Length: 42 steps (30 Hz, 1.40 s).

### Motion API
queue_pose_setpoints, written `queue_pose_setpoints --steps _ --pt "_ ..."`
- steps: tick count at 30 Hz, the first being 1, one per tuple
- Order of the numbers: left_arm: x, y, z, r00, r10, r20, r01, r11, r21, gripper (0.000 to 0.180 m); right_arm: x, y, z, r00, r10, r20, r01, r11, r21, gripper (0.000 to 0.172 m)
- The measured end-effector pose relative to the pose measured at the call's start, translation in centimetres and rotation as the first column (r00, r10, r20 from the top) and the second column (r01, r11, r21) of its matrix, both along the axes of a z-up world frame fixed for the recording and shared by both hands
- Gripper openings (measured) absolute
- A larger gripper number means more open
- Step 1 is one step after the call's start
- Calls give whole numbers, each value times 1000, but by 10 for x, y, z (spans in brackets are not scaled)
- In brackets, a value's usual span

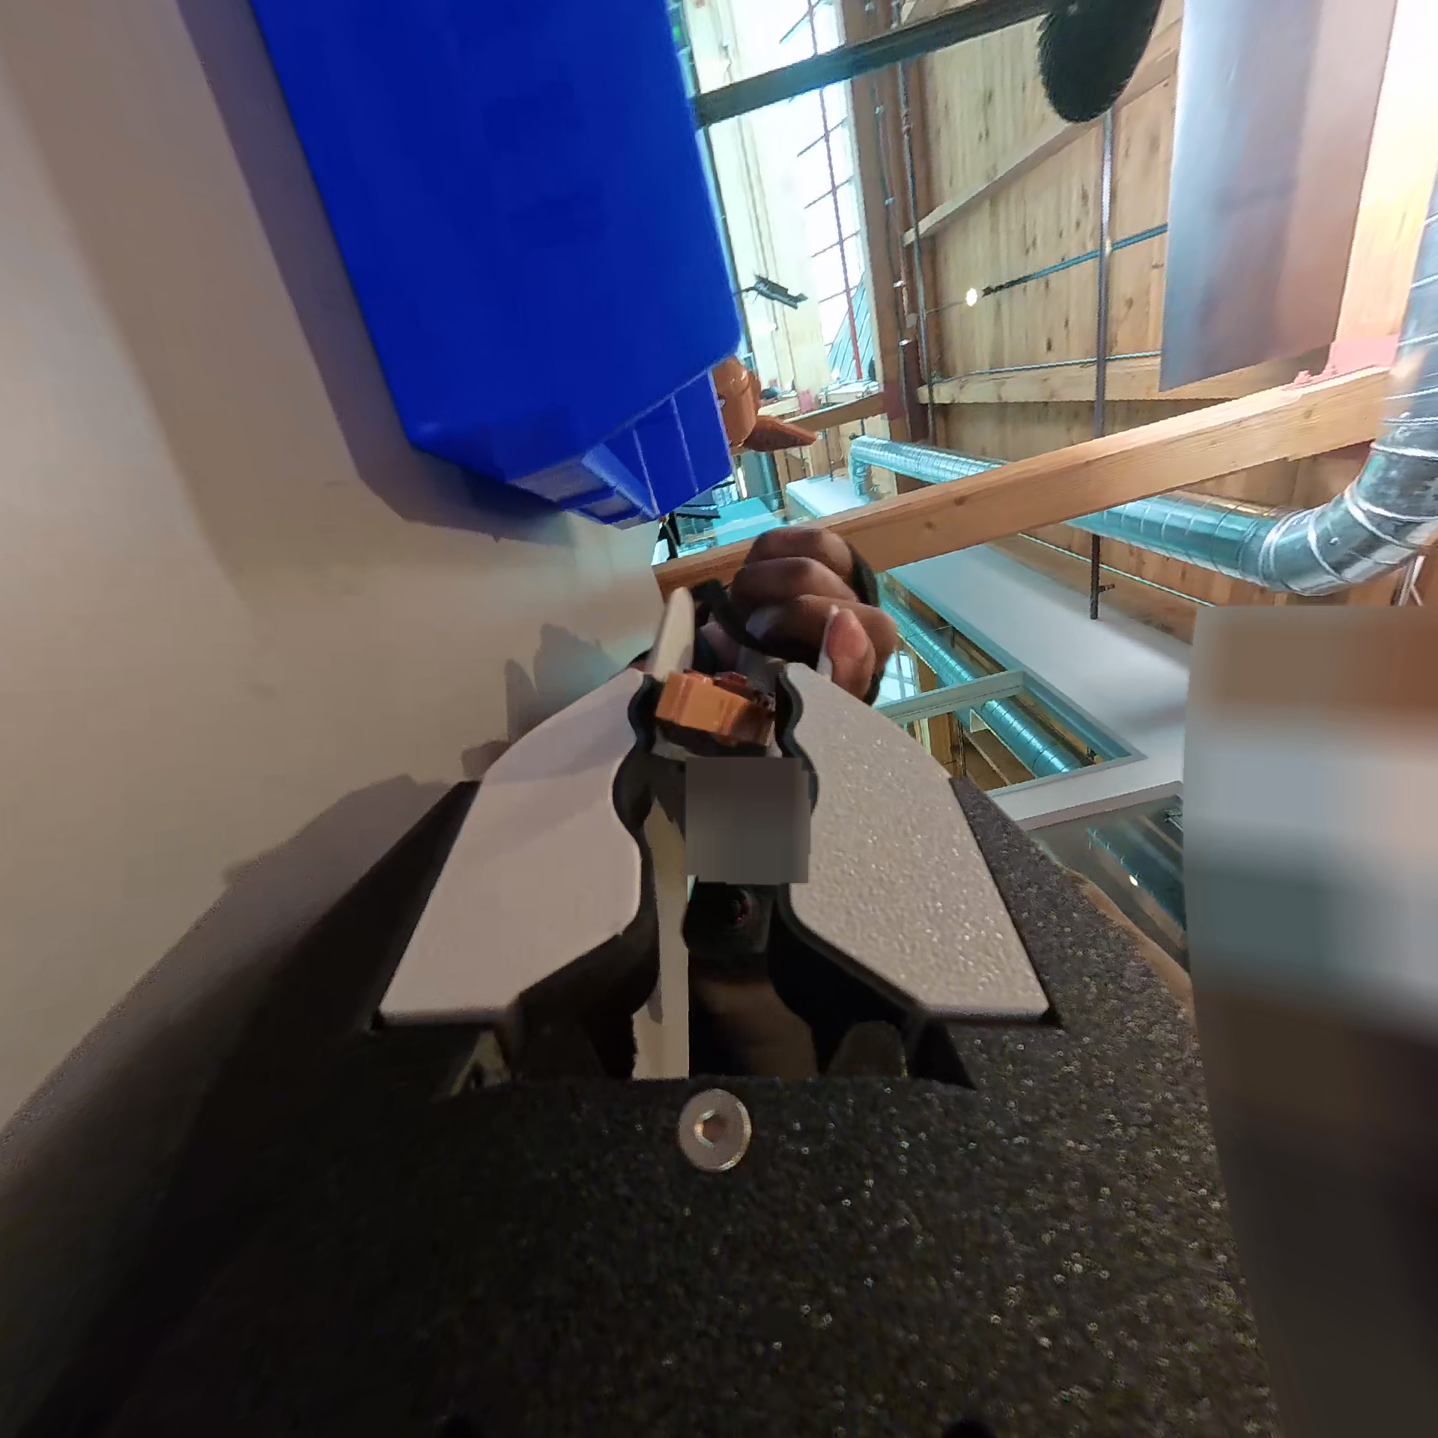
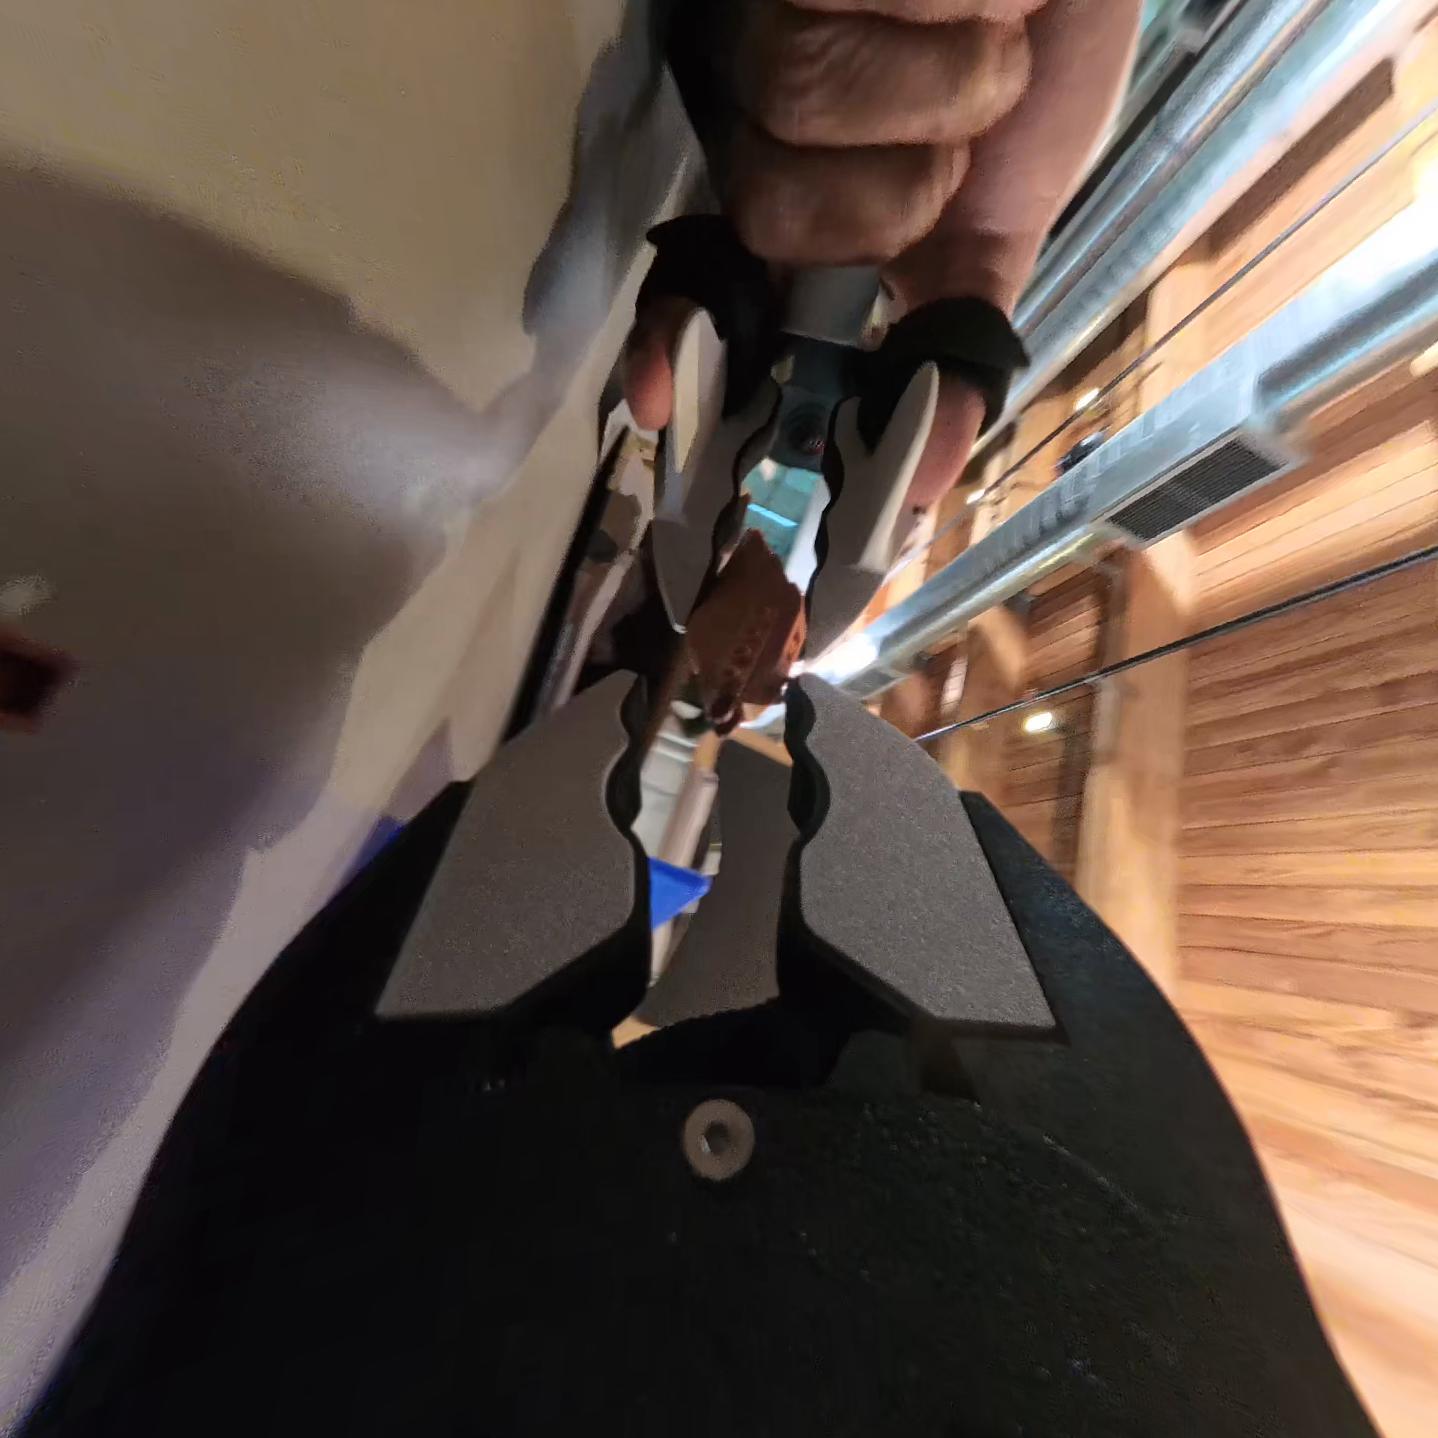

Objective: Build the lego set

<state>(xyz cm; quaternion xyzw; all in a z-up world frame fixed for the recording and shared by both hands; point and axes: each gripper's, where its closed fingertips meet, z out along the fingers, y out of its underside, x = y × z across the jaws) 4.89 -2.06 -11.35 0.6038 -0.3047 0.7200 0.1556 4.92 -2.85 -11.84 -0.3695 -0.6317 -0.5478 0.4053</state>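
While two tools meet, left tool (image 1: pixel 716 712) clamps one brown brick piece (image 1: pixel 704 708), right tool (image 2: pixel 712 700) parted, one blue bin (image 1: pixel 498 249).

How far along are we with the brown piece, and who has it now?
Done: the brown piece is up in the air. In hand: the left gripper is clamped on it, pads against its sides. The right gripper meets it tip to tip, jaws apart, seemingly not gripping. Left: it is not set down anywhere yet. The blue bin stands nearby with more brown pieces at its mouth.
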Motion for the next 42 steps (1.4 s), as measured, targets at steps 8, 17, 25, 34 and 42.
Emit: queue_pose_setpoints --steps 8,17,25,34,42 --pt "-1 -1 19 977 -18 214 -30 975 221 29 -4 -18 -2 370 -413 -832 -236 824 -514 55" --pt "-9 -23 26 900 -133 416 -100 864 493 29 -18 -9 14 -90 -581 -809 -450 748 -487 29" --pt "-9 -19 5 947 -186 260 2 817 577 38 -3 -15 -13 64 -619 -783 -303 735 -606 28" --pt "-5 -3 -19 982 -157 104 48 742 669 51 11 -41 -67 281 -780 -559 -159 536 -829 29" --pt "-4 -2 -20 985 -141 96 38 732 681 51 10 -75 -43 296 -767 -570 -246 515 -821 31"
